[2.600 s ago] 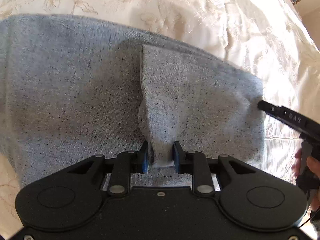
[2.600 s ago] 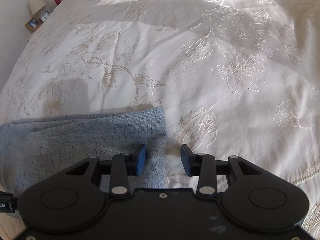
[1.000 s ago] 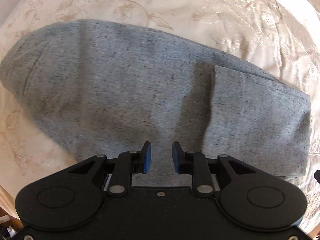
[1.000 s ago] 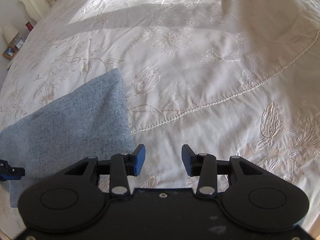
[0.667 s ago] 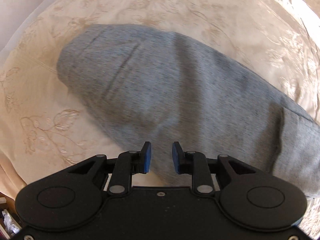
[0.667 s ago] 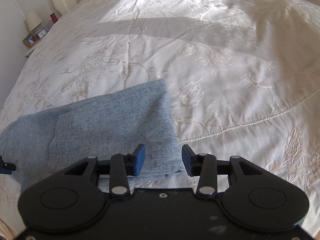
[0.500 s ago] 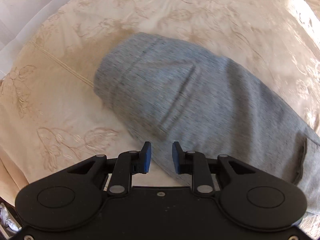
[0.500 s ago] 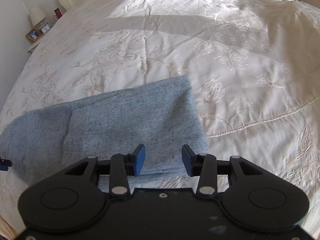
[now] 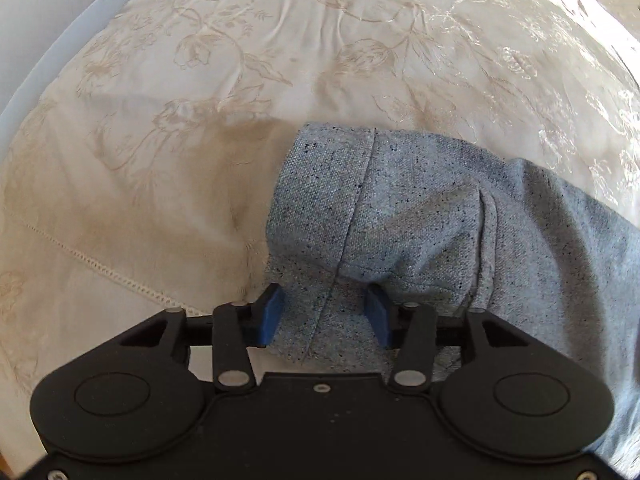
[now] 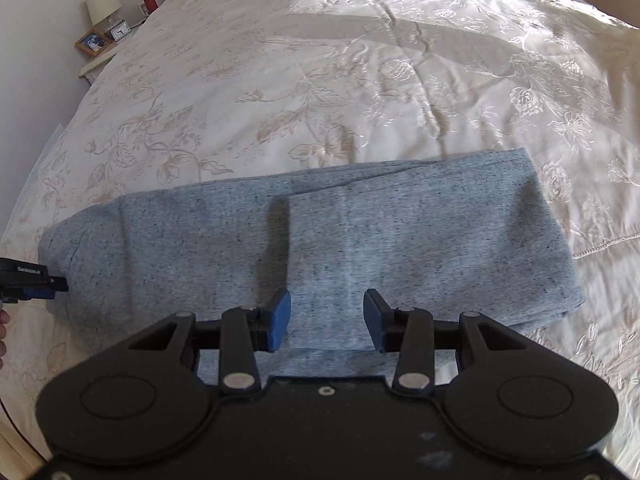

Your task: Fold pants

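Found pants (image 10: 320,248) half-folded flat on bedspread (image 10: 360,80). Left gripper (image 9: 324,312) just spread wide, astride the hemmed end, nothing pinched. Right gripper (image 10: 326,320) gaping over near edge. Best pinched through all layers before lifting.

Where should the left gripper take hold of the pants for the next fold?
Probably at the hemmed end of the pants, at its near corner, coming down from above. That end lies flat on the bedspread with the seam running between the fingers. The left gripper has just been opening and already straddles that edge, pads not yet pressing. The right gripper hovers open mid-length.
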Demonstrator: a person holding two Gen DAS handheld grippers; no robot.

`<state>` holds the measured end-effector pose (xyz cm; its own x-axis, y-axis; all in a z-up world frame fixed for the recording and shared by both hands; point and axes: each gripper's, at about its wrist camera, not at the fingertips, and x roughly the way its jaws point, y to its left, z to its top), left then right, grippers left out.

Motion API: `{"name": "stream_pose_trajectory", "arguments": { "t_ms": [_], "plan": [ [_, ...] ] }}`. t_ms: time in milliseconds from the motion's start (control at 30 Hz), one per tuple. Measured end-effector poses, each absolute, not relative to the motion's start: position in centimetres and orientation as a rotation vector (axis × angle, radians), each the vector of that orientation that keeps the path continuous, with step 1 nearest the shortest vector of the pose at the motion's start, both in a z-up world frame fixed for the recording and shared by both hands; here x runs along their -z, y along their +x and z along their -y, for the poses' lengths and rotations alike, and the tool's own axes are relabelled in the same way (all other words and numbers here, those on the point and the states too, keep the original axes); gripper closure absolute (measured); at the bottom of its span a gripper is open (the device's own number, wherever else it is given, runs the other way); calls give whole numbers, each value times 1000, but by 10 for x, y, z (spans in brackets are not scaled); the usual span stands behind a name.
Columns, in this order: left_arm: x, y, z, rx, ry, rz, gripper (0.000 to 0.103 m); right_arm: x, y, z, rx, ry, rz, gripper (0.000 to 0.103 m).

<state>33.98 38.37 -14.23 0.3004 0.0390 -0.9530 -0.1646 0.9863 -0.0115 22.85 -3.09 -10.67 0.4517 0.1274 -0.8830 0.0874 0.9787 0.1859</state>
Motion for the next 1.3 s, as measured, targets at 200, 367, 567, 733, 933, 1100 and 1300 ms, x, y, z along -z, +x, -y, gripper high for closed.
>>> {"name": "stream_pose_trajectory", "arguments": {
  "t_ms": [200, 367, 567, 733, 933, 1100, 1300],
  "plan": [
    [119, 325, -416, -45, -291, -1184, 47, 100, 231, -2, -31, 183, -1116, 60],
    [90, 327, -430, -10, -327, -1078, 46, 99, 238, -17, -41, 164, -1131, 60],
    [141, 355, -418, -17, -190, -1219, 40, 96, 251, -35, -57, 157, -1130, 60],
    [173, 359, -429, 4, -297, -1248, 24, 93, 254, -40, -60, 146, -1127, 60],
    [187, 360, -438, 99, -383, -1251, 7, 97, 253, -38, -41, 152, -1148, 60],
    [183, 359, -419, 123, -346, -1245, 16, 99, 252, -38, -40, 149, -1160, 60],
    [156, 347, -428, 124, -500, -1223, 74, 102, 253, -36, -42, 165, -1170, 60]
  ]
}}
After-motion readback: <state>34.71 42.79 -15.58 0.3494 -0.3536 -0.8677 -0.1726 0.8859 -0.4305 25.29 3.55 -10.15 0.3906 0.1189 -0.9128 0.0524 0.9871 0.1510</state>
